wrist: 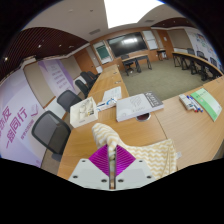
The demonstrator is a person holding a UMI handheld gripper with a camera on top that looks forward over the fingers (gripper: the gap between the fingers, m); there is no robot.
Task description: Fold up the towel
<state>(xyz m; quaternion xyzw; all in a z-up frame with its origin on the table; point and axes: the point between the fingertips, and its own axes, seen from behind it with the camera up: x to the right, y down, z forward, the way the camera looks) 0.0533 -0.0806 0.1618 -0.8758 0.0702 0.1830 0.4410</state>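
Long wooden tables [150, 125] fill a meeting room, with black chairs [50, 130] at left and a dark screen [126, 44] on the far wall. Red characters on the left banner [22, 125] are unreadable. The gripper [112, 163] is clenched on the cream towel [140, 150], lifted over the near table.

Wooden tables [150, 130], black chairs [50, 130], wall screen [125, 44]
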